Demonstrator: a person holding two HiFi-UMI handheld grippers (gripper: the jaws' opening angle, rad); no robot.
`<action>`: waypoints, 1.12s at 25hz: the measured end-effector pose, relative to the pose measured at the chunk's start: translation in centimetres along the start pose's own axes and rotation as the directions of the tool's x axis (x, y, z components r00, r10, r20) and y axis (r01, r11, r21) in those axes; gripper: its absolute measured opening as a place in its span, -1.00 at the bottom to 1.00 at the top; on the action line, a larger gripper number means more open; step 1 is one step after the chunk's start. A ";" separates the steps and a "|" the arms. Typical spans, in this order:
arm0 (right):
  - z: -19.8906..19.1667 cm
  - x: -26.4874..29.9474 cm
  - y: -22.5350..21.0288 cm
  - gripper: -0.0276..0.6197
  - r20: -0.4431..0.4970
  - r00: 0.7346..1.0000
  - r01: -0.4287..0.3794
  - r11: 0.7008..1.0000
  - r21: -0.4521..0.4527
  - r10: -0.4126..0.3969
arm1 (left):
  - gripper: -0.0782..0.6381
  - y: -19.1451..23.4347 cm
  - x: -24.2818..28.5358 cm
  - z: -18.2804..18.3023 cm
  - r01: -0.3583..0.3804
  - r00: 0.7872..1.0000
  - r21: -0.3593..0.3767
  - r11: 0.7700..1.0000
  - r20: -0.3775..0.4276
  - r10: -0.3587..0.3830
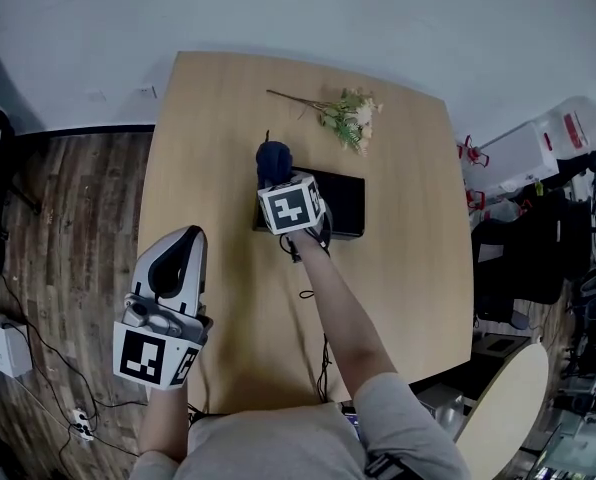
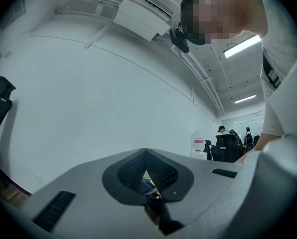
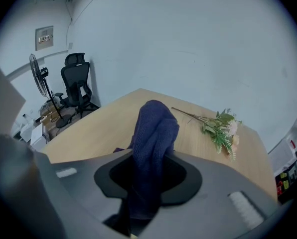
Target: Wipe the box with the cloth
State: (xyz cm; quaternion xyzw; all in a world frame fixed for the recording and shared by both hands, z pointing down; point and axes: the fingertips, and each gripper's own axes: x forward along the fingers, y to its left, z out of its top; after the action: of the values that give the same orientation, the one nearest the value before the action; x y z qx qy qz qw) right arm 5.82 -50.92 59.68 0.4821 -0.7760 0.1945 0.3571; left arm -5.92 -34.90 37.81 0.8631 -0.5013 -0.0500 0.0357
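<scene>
A flat black box (image 1: pixel 346 200) lies in the middle of the wooden table (image 1: pixel 408 268). My right gripper (image 1: pixel 275 171) hangs over the box's left end, shut on a dark blue cloth (image 1: pixel 274 158). In the right gripper view the cloth (image 3: pixel 153 143) stands up bunched between the jaws, and the box is hidden beneath the gripper body. My left gripper (image 1: pixel 186 240) is held near the table's front left edge, well away from the box. It points upward at the wall and ceiling, and its jaws (image 2: pixel 146 176) are shut with nothing in them.
A spray of artificial flowers (image 1: pixel 346 118) lies on the table behind the box, also seen in the right gripper view (image 3: pixel 221 131). An office chair (image 3: pixel 76 81) and a fan (image 3: pixel 39 78) stand left of the table. Boxes and clutter (image 1: pixel 533 153) fill the right side.
</scene>
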 end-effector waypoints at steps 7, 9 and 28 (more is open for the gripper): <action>-2.0 -0.6 -3.7 -0.56 -0.002 0.997 0.083 0.997 -0.001 -0.083 | -0.76 -0.5 0.3 -0.5 0.008 1.000 0.006 1.000 -0.017 -0.008; -2.4 -0.9 -4.5 -0.56 -0.005 0.996 0.090 0.996 0.008 -0.090 | -0.76 -0.6 0.2 -0.4 0.003 1.000 0.008 1.000 -0.018 -0.003; -7.2 -5.0 -12.6 -0.56 -0.057 0.976 0.215 0.970 0.110 -0.210 | -0.76 -3.2 0.2 0.4 0.016 1.000 0.028 0.999 -0.015 -0.015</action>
State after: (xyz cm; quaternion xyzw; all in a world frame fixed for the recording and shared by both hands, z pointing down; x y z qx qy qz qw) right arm 21.05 -49.04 60.23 0.5776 -0.6993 0.2104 0.3648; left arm -3.07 -33.49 37.08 0.8677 -0.4950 -0.0370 0.0267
